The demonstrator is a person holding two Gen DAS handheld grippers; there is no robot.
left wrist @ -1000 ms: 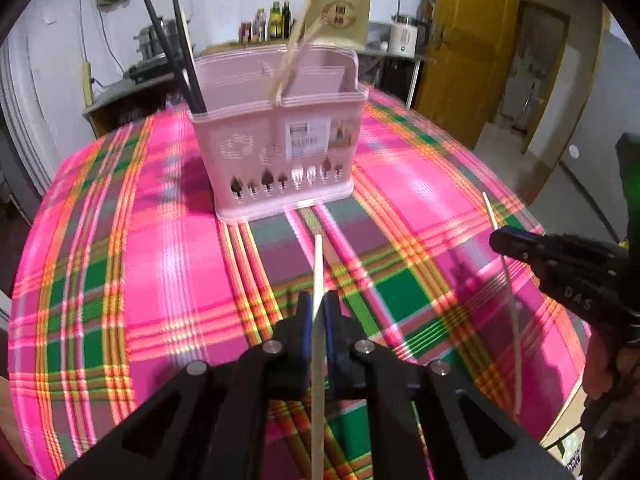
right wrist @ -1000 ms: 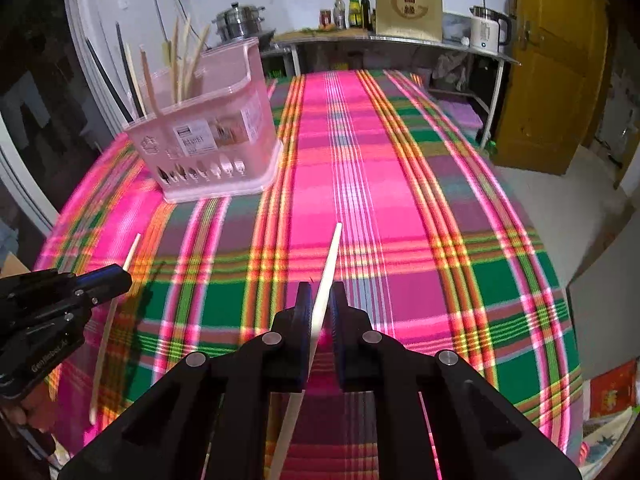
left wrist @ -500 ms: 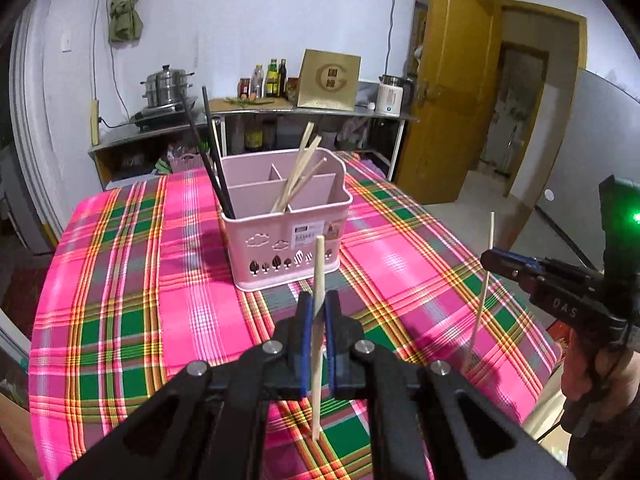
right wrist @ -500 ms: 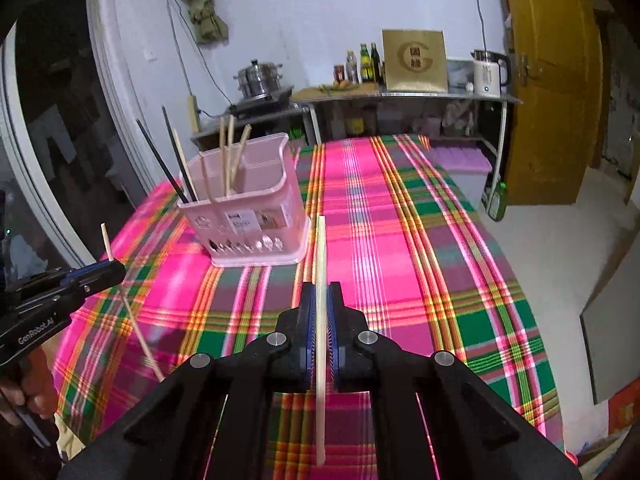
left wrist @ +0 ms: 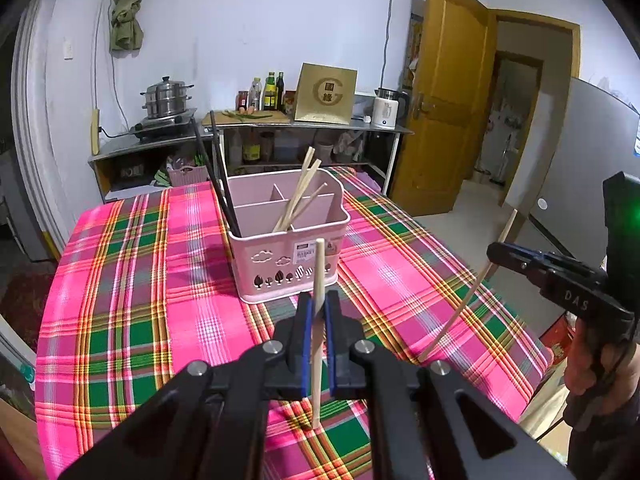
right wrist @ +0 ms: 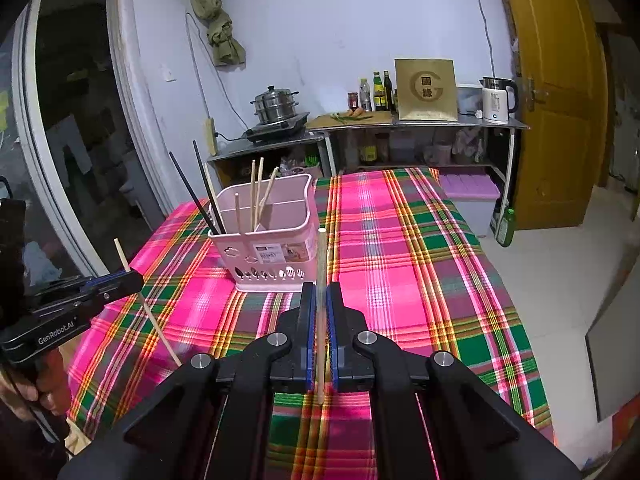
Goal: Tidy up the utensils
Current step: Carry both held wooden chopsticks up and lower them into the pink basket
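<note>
Chopsticks filled part of the pink caddy [left wrist: 286,250] near the tablecloth's [left wrist: 132,320] far edge; my left claw [left wrist: 318,320] and right claw [right wrist: 319,308] each clamped one pale chopstick [left wrist: 319,280] aloft, both unplaced.

1. The left wrist view rides just behind the left gripper [left wrist: 318,316], looking forward along its fingers and tilted down over the plaid-covered worktop [left wrist: 132,320].
2. It faces the far wall, with the pink utensil basket [left wrist: 288,256] near and roughly centred; the right gripper [left wrist: 498,250] pokes in from the right edge.
3. The right wrist view sits behind the right gripper [right wrist: 320,300], also angled down, set further right on the worktop [right wrist: 420,280].
4. Here the basket [right wrist: 272,248] lies left of centre, and the left gripper [right wrist: 130,278] shows at the left edge.
5. Both views share basket, worktop, and the kitchen shelf [left wrist: 312,122] behind.
</note>
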